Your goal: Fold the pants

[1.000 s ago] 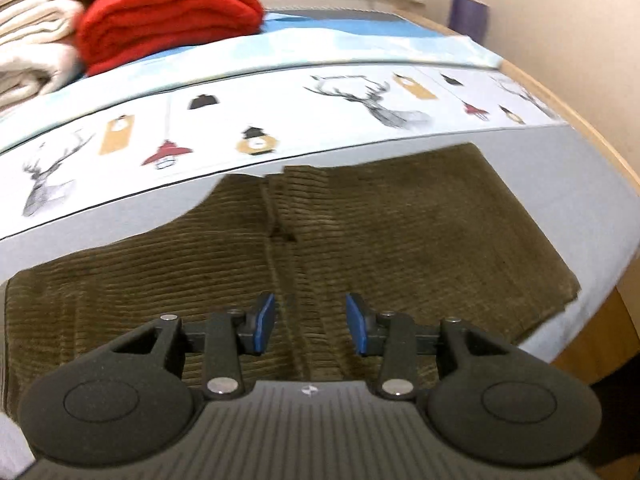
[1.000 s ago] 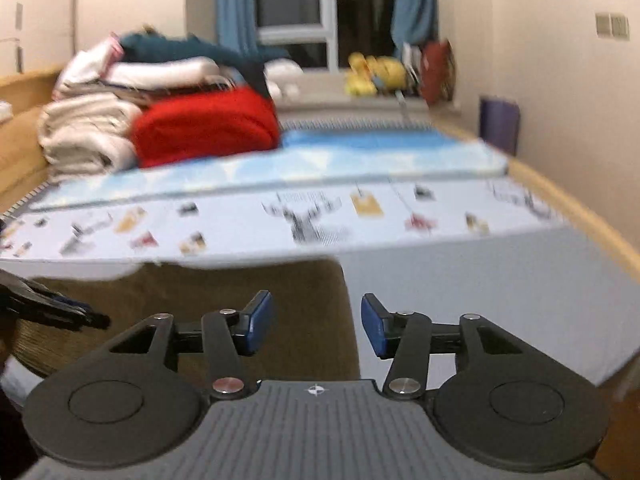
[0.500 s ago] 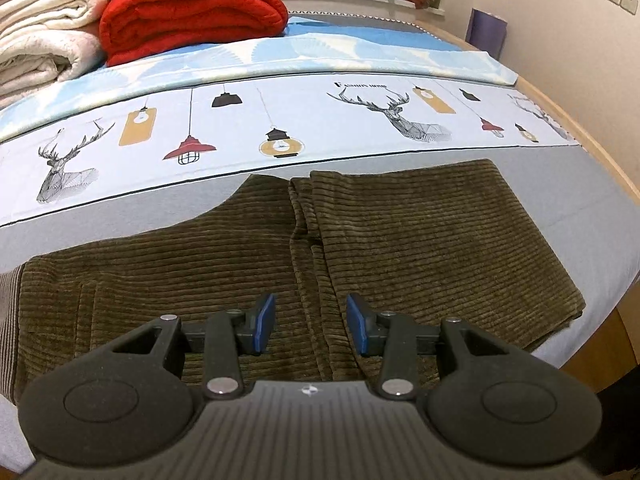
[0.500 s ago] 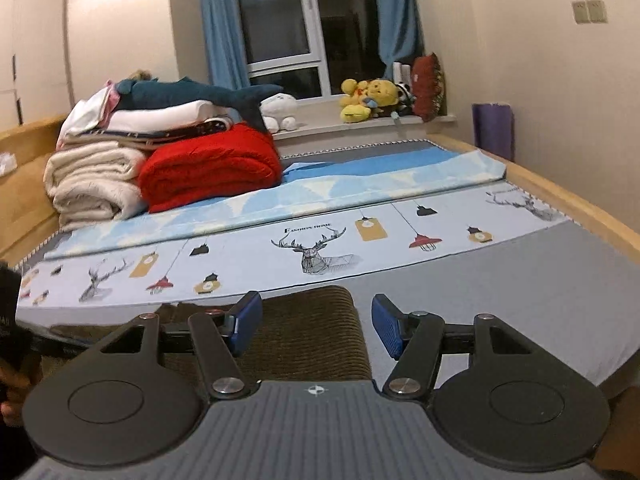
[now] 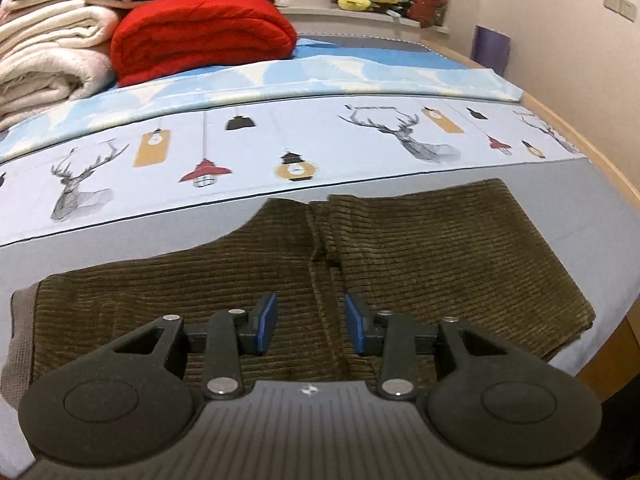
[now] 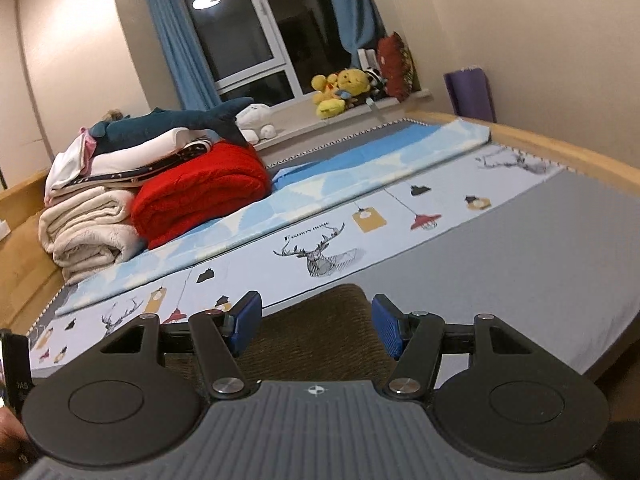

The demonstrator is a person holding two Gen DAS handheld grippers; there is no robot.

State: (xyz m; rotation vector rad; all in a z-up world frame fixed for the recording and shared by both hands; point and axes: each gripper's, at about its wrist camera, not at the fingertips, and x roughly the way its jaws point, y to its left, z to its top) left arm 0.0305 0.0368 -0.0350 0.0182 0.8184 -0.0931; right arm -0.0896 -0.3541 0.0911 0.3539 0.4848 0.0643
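Olive-brown corduroy pants [image 5: 420, 252] lie flat on the grey part of the bed, folded, with a vertical crease down the middle and a lighter waistband at the left end. My left gripper [image 5: 311, 324] hovers above that crease; its jaws are closing and hold nothing. In the right wrist view only a rounded end of the pants [image 6: 320, 328] shows. My right gripper [image 6: 316, 326] stands open above it, rolled to one side, with nothing between its blue pads [image 6: 386, 330].
The bed sheet [image 5: 320, 140] with deer and lamp prints lies beyond the pants. A red blanket [image 5: 200, 36] and cream blankets [image 5: 52, 64] are stacked at the far left. A wooden bed frame [image 6: 560, 152] runs along the right. Plush toys [image 6: 340, 88] sit on the window ledge.
The right gripper's jaws have widened and its view has rolled, tilting the bed. The left gripper has drawn back a little from the pants, and its jaws have narrowed slightly.
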